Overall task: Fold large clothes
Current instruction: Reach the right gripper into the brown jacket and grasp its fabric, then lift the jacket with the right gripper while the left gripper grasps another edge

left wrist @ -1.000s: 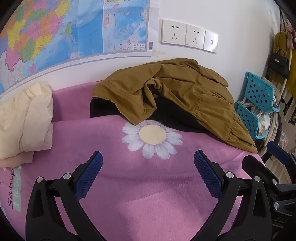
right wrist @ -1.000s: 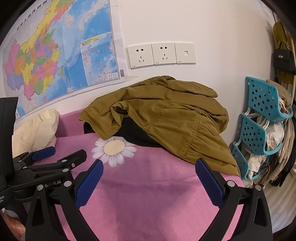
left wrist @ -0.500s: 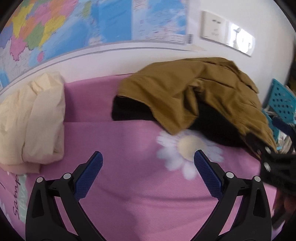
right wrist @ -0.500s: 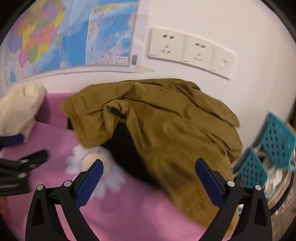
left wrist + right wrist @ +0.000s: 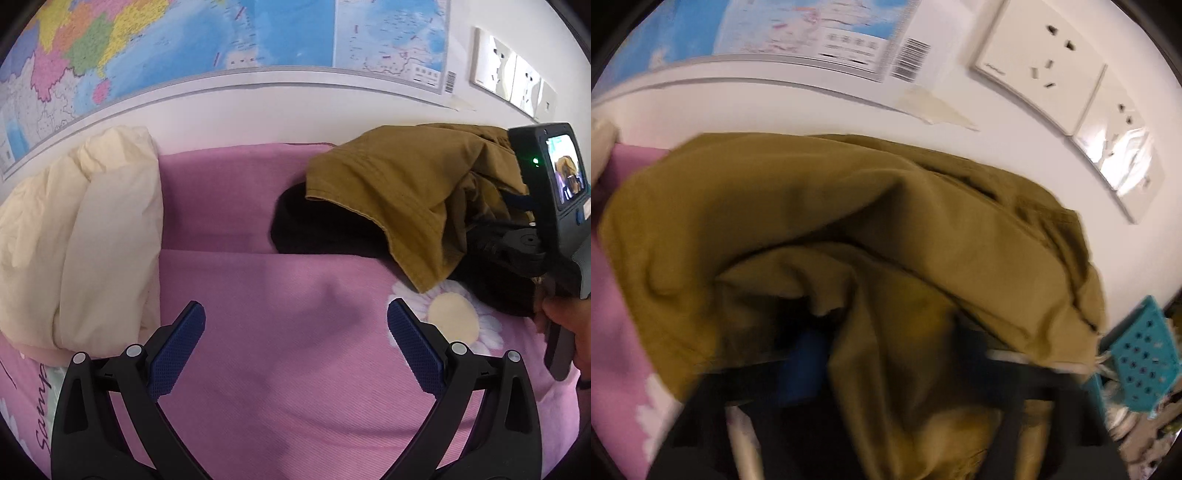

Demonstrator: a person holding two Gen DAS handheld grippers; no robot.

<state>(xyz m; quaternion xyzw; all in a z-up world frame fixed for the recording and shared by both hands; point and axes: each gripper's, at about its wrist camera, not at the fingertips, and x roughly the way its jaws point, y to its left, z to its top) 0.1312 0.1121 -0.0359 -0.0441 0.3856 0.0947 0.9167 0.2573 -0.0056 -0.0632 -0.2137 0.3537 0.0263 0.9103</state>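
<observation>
We are at the pick-up step: our right claw (image 5: 886,373) digs into the brown jacket (image 5: 399,199) heaped on the bed (image 5: 280,317), its grip blurred beyond telling, while our left claw (image 5: 291,347) hangs released, so next we need a firm pinch on cloth.

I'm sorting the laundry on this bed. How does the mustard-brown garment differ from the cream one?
The mustard-brown garment lies crumpled and spread open at the right, draped over a black garment; the cream garment sits bunched in a compact bundle at the left, with nothing seen under it but the pink blanket. The right gripper is in the brown one; nothing touches the cream. Both lie by the wall.
</observation>
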